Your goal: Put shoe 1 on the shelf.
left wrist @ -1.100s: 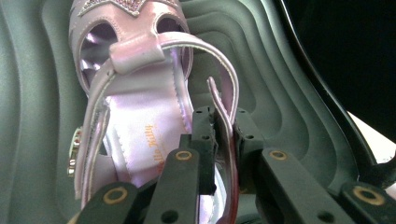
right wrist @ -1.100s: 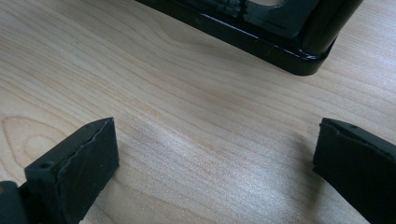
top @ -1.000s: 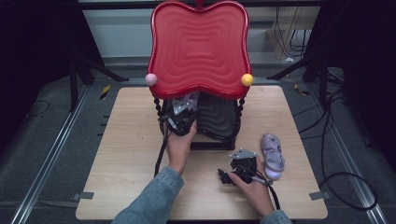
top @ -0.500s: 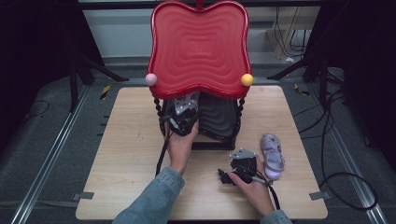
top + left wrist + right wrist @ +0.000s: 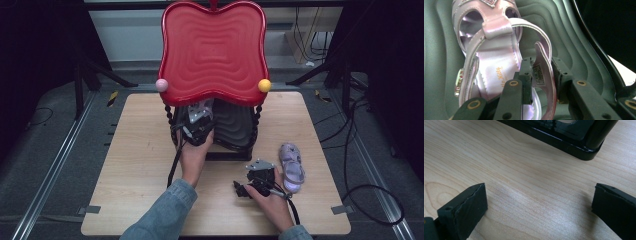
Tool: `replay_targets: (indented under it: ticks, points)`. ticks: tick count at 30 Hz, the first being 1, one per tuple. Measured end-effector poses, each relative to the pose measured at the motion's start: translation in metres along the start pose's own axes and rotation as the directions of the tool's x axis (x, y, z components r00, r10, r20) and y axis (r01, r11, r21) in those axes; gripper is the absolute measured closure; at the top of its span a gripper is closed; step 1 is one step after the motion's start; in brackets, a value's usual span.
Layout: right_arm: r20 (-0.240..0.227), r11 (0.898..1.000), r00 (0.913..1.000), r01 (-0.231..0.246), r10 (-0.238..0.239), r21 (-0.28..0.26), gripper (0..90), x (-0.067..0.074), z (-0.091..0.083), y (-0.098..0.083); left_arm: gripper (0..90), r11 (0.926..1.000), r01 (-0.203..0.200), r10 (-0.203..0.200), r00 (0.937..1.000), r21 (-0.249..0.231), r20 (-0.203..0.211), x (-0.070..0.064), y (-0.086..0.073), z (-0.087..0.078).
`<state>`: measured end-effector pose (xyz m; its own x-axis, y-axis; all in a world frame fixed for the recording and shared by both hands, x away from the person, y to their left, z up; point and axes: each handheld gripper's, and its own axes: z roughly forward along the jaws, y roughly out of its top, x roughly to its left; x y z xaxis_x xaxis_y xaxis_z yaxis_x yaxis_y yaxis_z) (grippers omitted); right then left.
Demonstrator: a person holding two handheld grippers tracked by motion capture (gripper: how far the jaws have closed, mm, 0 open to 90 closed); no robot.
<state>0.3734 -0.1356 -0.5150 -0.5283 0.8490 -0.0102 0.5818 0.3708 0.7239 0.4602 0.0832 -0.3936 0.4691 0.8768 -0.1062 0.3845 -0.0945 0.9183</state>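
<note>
The right claw (image 5: 242,189) rests wide open on the wooden counter (image 5: 140,165), nothing between its jaws, just beside a lilac sandal (image 5: 291,167). Farther off, the left claw (image 5: 541,72) reaches under the red shell lid (image 5: 213,50) into the black ribbed tray (image 5: 574,37). There lies a second lilac sandal (image 5: 491,67): glossy, satin-lined, buckled. Its heel strap stands between the jaws, which have just been opening and now barely touch it. Both hands sit as before.

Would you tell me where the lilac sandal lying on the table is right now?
In the high view, the lilac sandal lies on the table at right, beside the right gripper and just right of the black shelf.
</note>
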Motion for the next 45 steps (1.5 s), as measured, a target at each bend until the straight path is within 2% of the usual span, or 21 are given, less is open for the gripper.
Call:
replay_targets:
  ticks: [7,12,16,24,33,38,41,43,45]
  points:
    - [0.0,1.0,1.0,0.0,0.0,0.0,0.5,0.0,0.0,0.0,68.5,1.0,-0.004,0.004,1.0,-0.001,0.003,-0.001,0.0,0.0]
    - [0.0,1.0,1.0,0.0,0.0,0.0,0.5,0.0,0.0,0.0,61.0,1.0,-0.006,0.006,0.9999,-0.003,0.009,-0.002,0.001,-0.003]
    - [0.0,1.0,1.0,0.0,0.0,0.0,0.4,0.0,0.0,0.0,57.9,0.9997,-0.024,0.024,0.9997,0.006,-0.002,-0.001,0.001,-0.007]
    - [0.0,1.0,1.0,0.0,0.0,0.0,0.5,0.0,0.0,0.0,55.2,0.9994,-0.033,0.033,0.9991,-0.002,0.027,-0.002,0.003,-0.019]
    - [0.0,1.0,1.0,-0.001,0.001,0.0,0.5,0.0,0.0,0.0,50.0,0.998,-0.064,0.064,0.9967,0.0,0.051,-0.001,0.005,-0.038]
    - [-0.001,1.0,1.0,-0.002,0.002,0.0,0.4,0.0,0.0,0.0,47.6,0.9952,-0.098,0.097,0.9933,0.001,0.062,0.002,0.007,-0.054]
    - [0.0,1.0,1.0,-0.002,0.002,0.0,0.4,0.0,0.0,0.0,46.0,0.9952,-0.098,0.097,0.9914,0.006,0.089,0.003,0.008,-0.063]
    - [0.001,1.0,1.0,-0.002,0.002,0.0,0.4,0.0,0.0,0.0,44.9,0.9922,-0.124,0.122,0.9883,0.017,0.092,0.004,0.008,-0.071]
    - [0.001,1.0,1.0,-0.002,0.002,0.0,0.4,0.0,0.0,0.0,43.4,0.9918,-0.127,0.125,0.9864,0.014,0.107,0.004,0.006,-0.077]
